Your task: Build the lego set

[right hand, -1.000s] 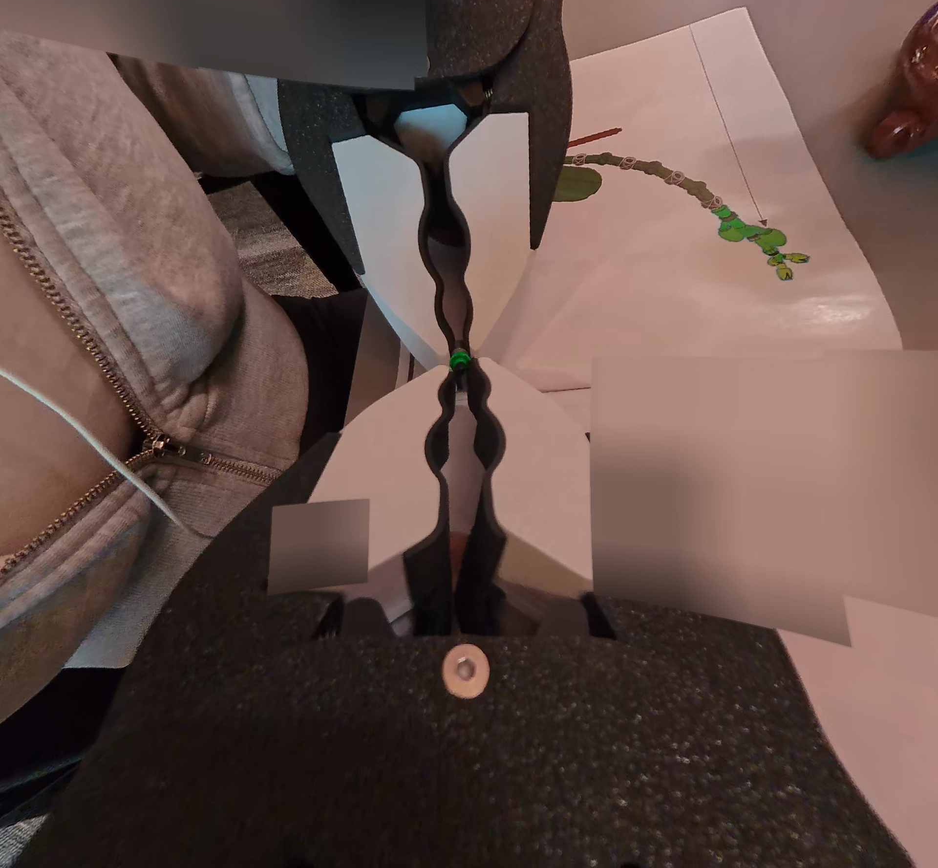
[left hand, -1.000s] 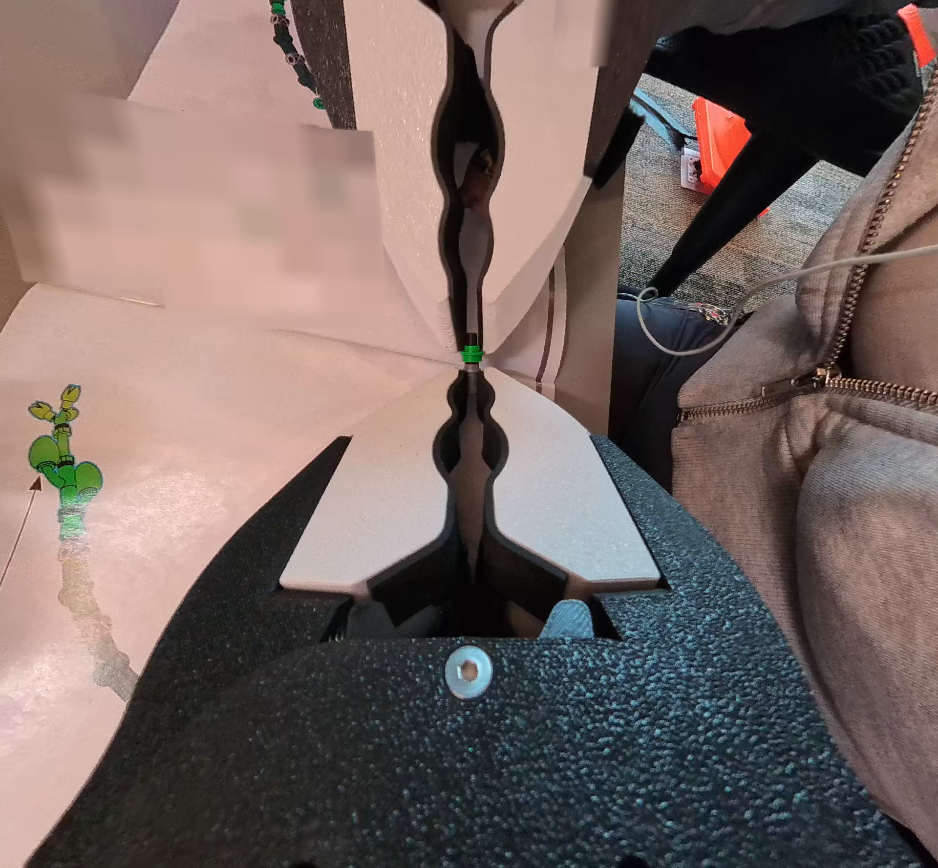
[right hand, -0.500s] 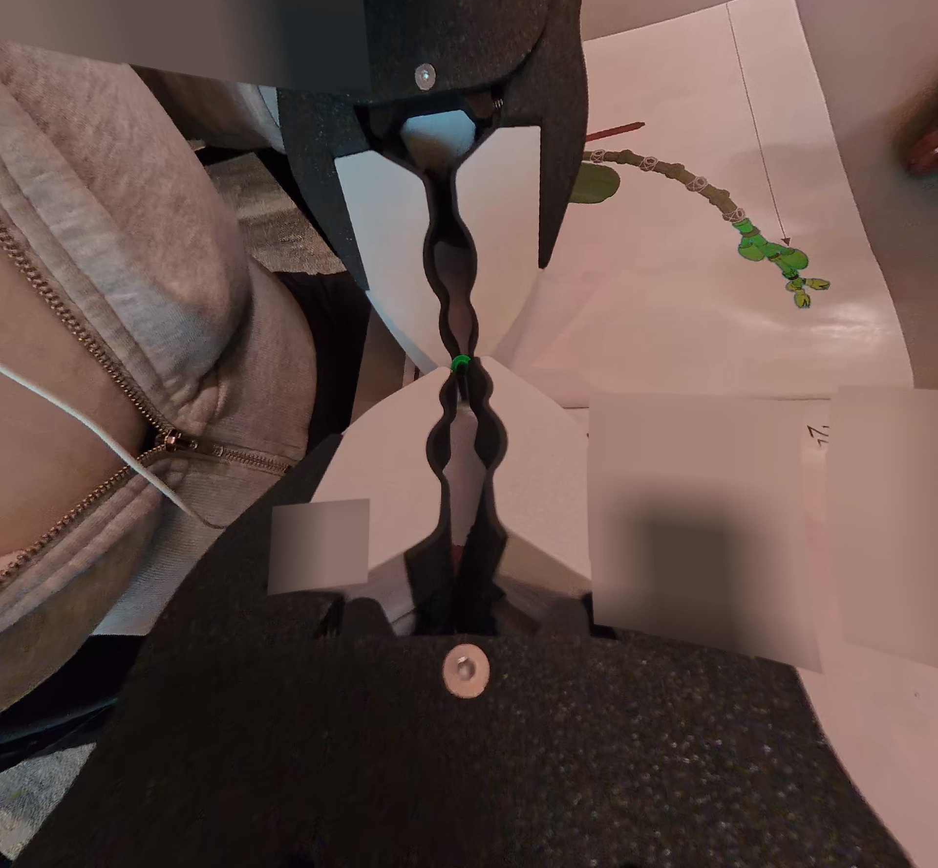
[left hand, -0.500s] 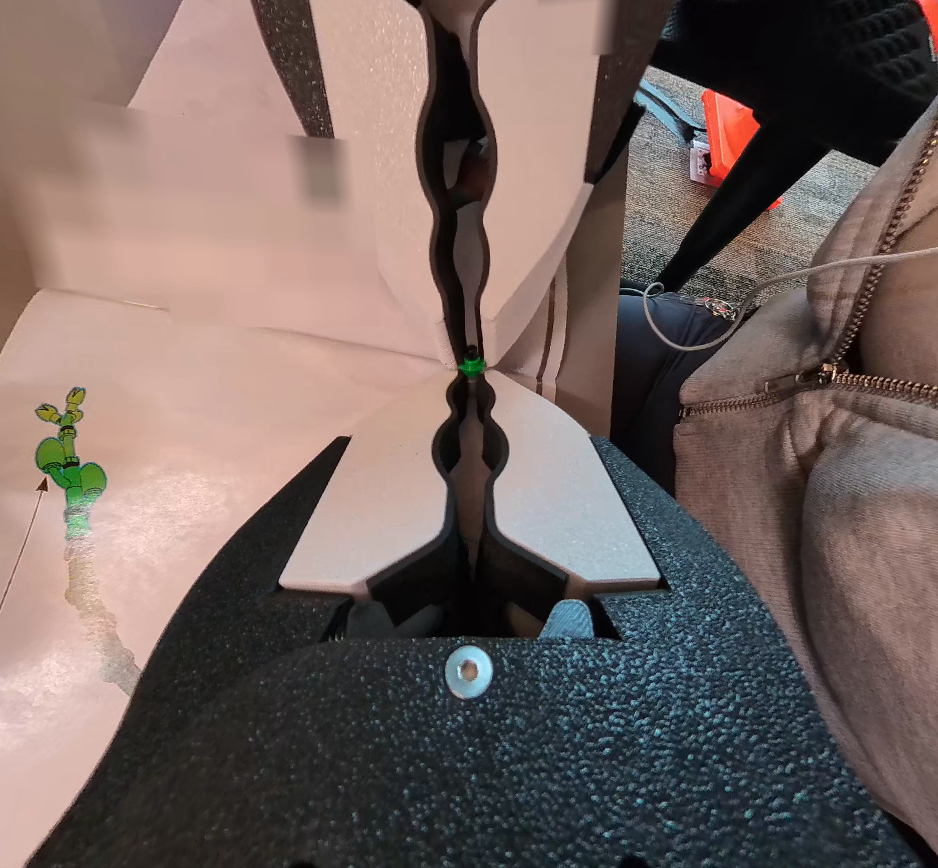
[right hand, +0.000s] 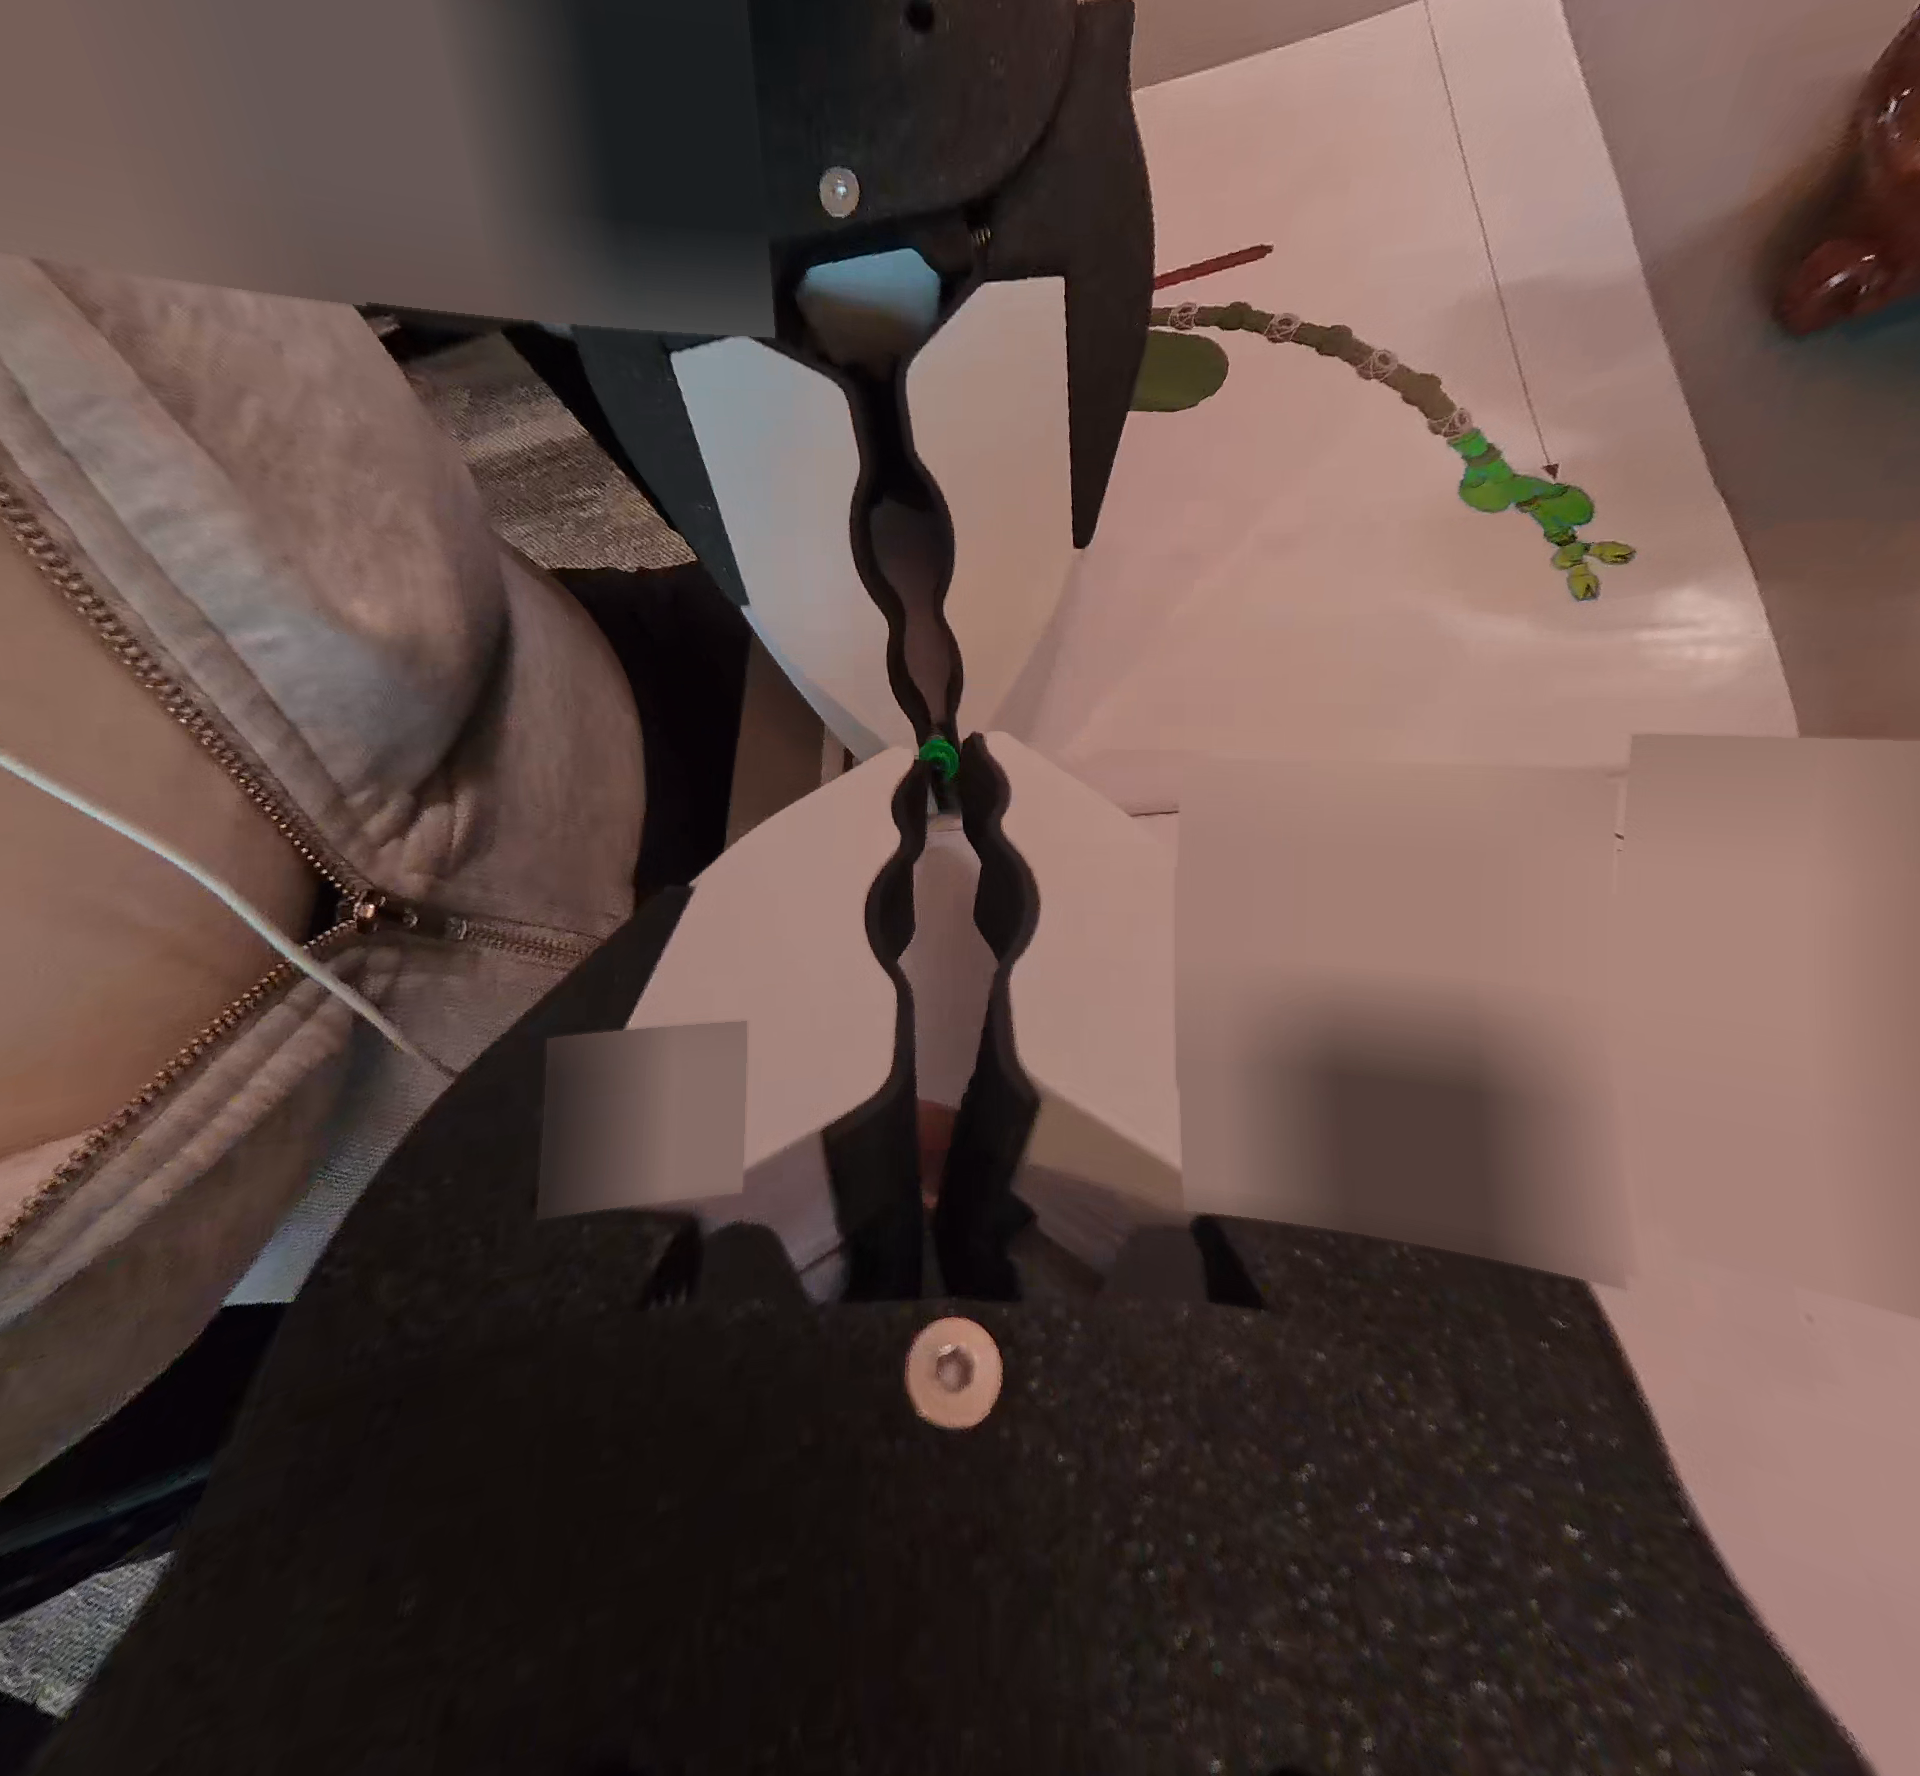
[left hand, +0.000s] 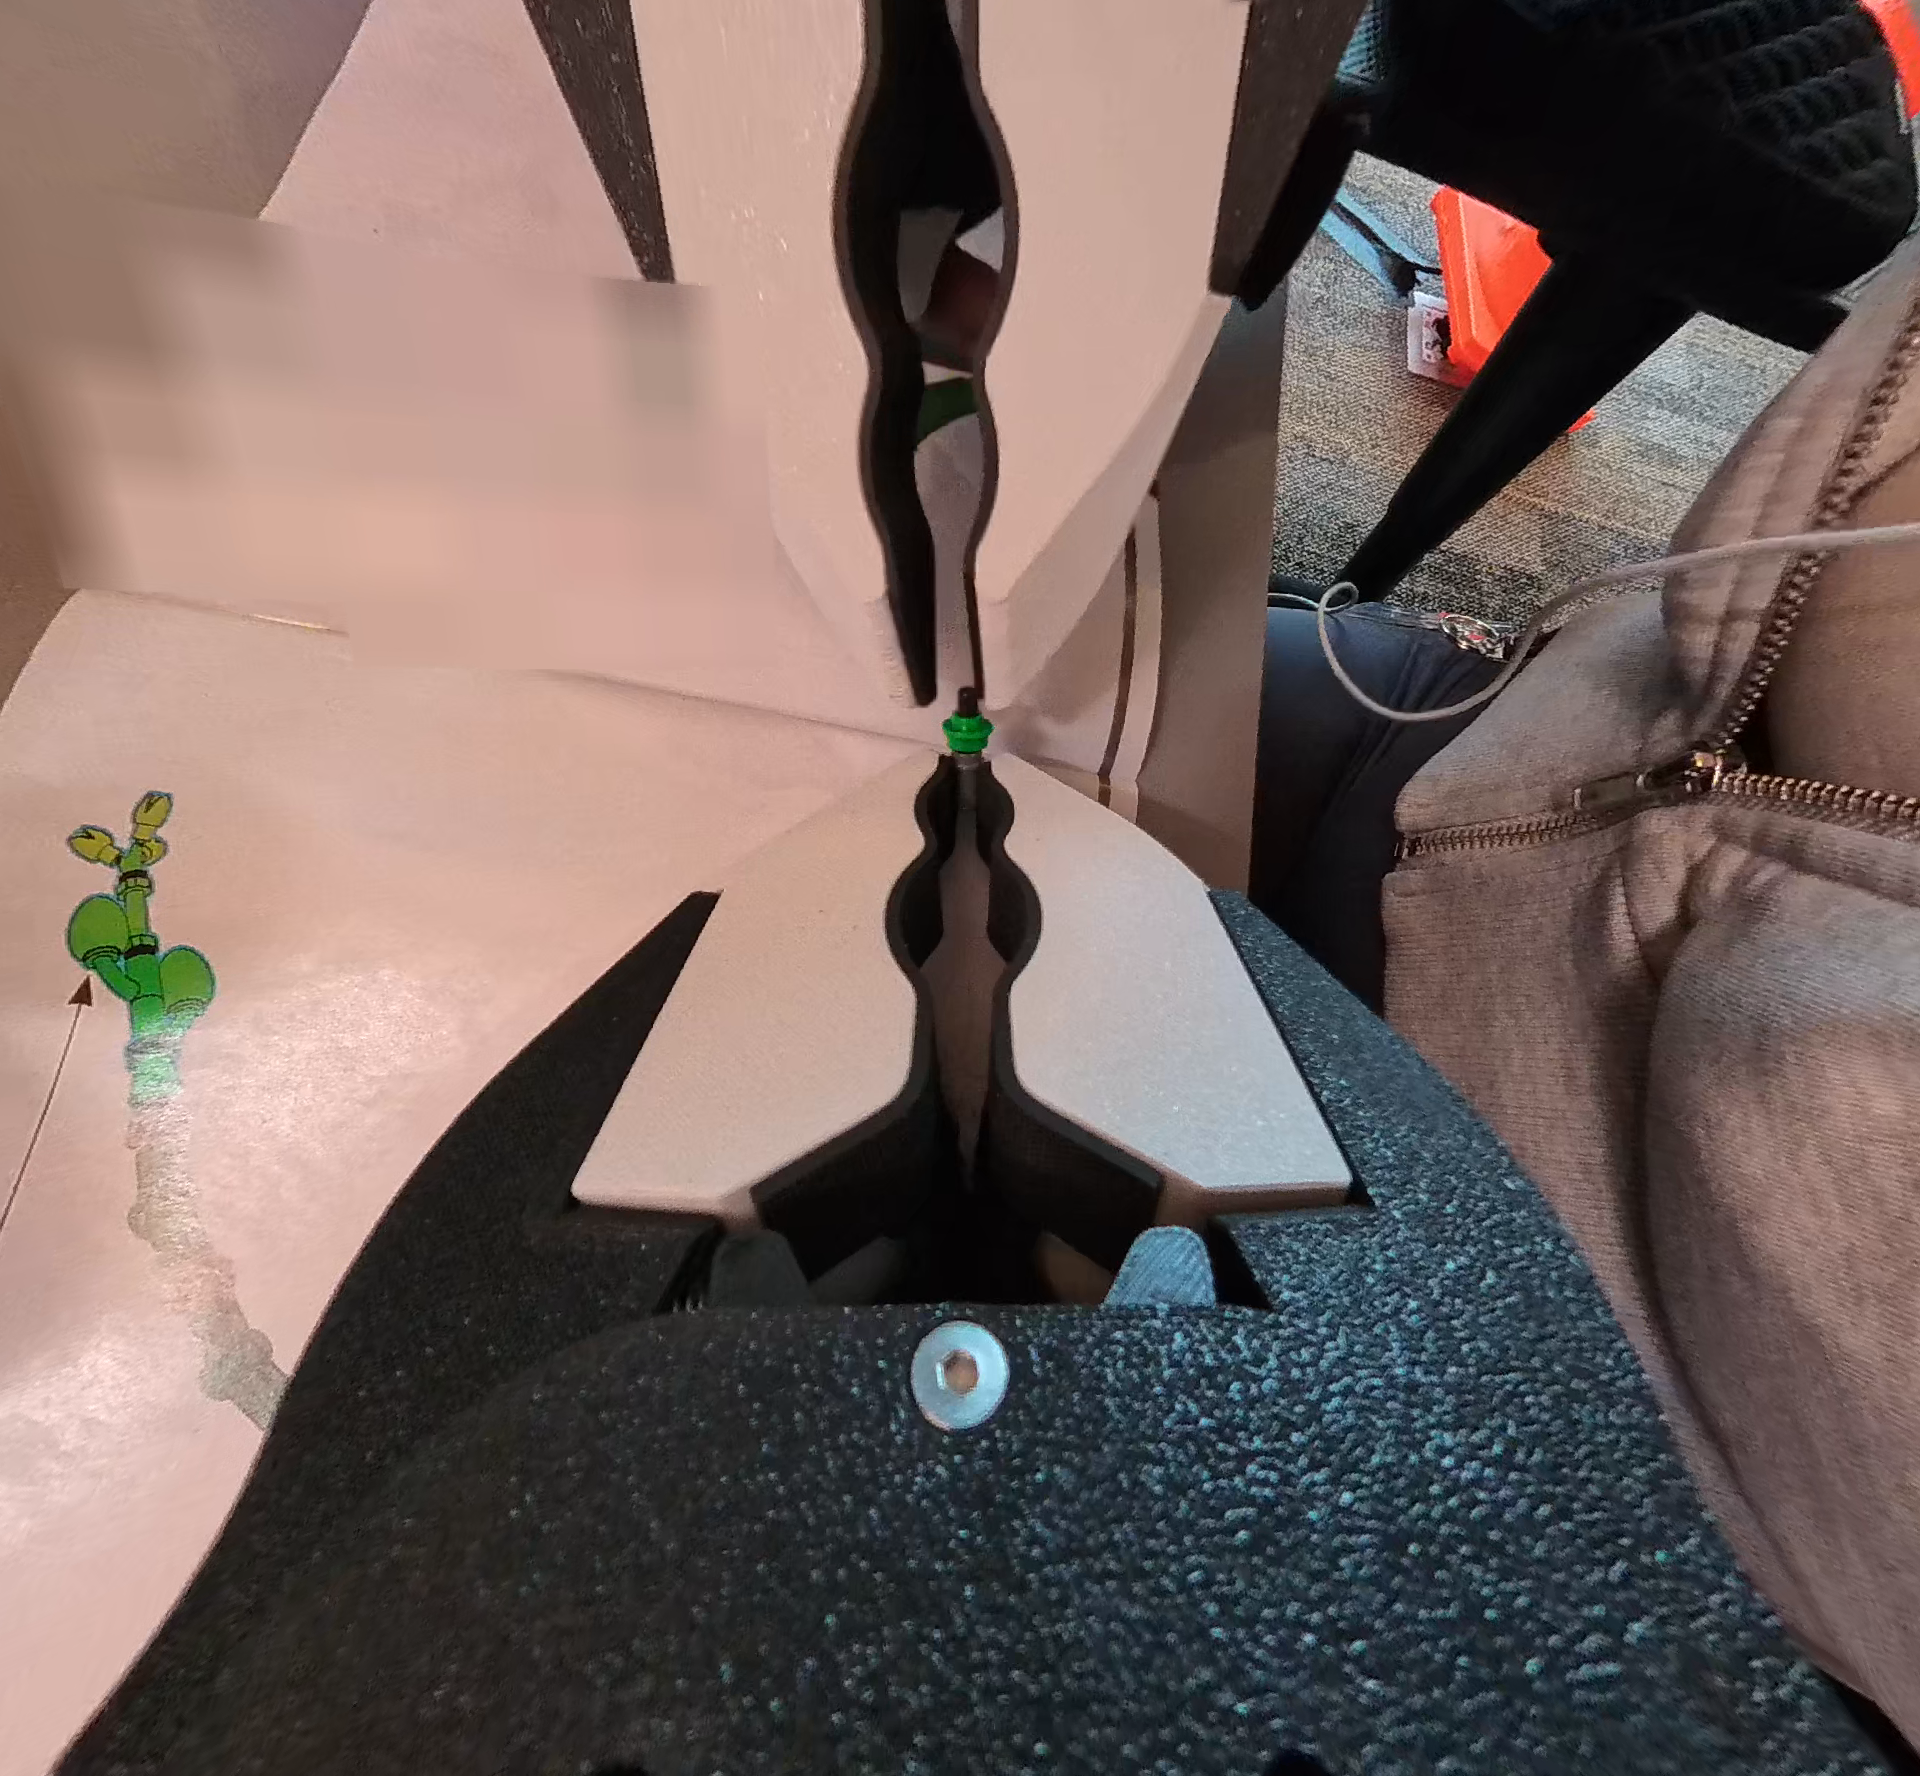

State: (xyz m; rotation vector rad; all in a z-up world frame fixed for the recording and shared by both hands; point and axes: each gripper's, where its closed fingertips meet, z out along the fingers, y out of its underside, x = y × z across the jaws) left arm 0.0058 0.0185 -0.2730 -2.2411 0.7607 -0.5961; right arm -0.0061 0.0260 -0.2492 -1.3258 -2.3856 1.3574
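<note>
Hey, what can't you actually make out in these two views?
- Whether the right gripper presses the green bead: too small, both views.
- The dark stem, lower end: hidden between the left gripper fingers, left wrist view.
- The reddish-brown object: blurred, cut by the right edge, right wrist view.

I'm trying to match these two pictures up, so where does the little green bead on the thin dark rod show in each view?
Left wrist view: the green bead sits at picture centre, just beyond the left claw tips, with the right claw pointing down at it from above.
Right wrist view: the bead is near centre, at the right claw tips, with the left claw opposite.
Shared landmark: the green plant drawing on the white sheet.
</note>
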